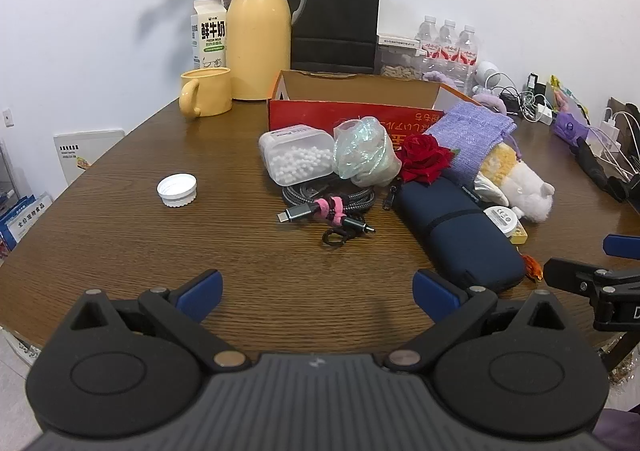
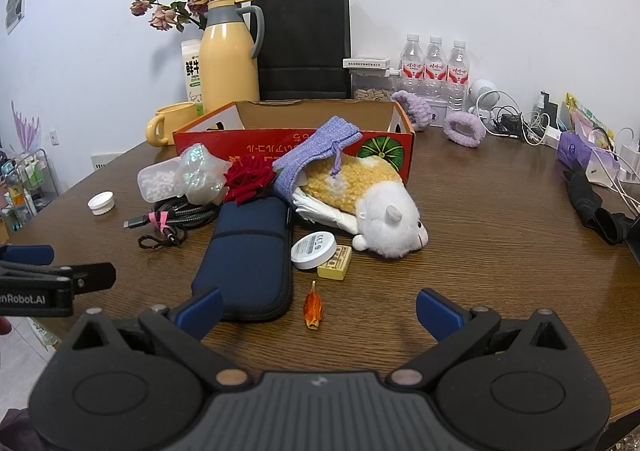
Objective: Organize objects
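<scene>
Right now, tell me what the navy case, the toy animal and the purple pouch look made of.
Navy case: matte woven fabric, likely neoprene; soft edges, stitched seam.
Toy animal: fuzzy plush; curly yellow and white pile.
Purple pouch: coarse woven cloth; visible weave, drawstring.

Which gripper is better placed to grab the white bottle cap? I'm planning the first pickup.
Left. The white bottle cap lies ahead-left of the open left gripper; for the right gripper it sits far left, beyond the navy pouch.

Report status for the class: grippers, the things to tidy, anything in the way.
Left gripper open, empty. Right gripper open, empty. Clutter heaped before the empty box; navy case nearest. Nothing blocking.
</scene>
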Tool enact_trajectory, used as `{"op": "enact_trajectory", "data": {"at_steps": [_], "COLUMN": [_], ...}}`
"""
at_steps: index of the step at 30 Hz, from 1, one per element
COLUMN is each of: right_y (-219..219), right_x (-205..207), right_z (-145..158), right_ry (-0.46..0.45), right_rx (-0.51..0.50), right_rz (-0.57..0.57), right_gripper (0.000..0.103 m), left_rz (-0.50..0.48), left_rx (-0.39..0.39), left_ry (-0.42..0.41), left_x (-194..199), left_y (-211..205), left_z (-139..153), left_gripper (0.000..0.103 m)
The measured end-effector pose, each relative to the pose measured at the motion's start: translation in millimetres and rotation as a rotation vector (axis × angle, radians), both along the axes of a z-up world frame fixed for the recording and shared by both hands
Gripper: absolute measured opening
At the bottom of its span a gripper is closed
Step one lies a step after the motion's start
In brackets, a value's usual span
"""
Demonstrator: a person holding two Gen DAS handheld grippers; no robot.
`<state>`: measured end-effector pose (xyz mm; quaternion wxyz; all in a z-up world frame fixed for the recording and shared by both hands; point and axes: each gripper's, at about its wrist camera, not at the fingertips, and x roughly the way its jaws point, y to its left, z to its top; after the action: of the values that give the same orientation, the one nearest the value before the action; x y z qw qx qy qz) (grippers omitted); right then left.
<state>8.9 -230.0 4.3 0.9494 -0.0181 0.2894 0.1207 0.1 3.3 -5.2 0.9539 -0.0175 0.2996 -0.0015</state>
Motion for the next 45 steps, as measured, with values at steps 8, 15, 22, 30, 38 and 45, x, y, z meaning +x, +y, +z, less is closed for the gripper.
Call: {"op": "enact_trajectory", "data": {"at_steps": [8,15,22,30,38,45], "right_y": [0.3,0.1,0.2,0.1,0.2,0.4], "right_x": [0.1,0.3,0.6,0.7,0.5,0.8], "right_z": [0.3,0.5,1.1,1.4,1.3,0.7], "right_ry": [0.000,-0.001,0.000,-0.001,-0.001,-0.001], "right_rx": [0.000,0.001,0.001,0.001,0.000,0.000], "right_rz": [0.000,0.000,0.000,0.000,0.000,0.000], "right_gripper": [0.103,0.103,0.103,0.103,0.103,0.103], "left_rz": [0.003,-0.002,-0.001,0.000,0.001,0.001], "left_rx": [0.001,-0.008,-0.010,-0.010,-0.009,-0.009], "left_ry": [-0.002,-0.002,-0.005,-0.008,-0.006,-0.006], "left_x": [0.0,-0.2,0.6,1.3,1.7,1.6], "left_y": [0.4,0.9,0.7,0.2,0.4,0.4], "left_z": [0.2,-0.2,0.7,0.7,0.3,0.2], "left_gripper": [0.103,0.103,0.103,0.103,0.103,0.103]}}
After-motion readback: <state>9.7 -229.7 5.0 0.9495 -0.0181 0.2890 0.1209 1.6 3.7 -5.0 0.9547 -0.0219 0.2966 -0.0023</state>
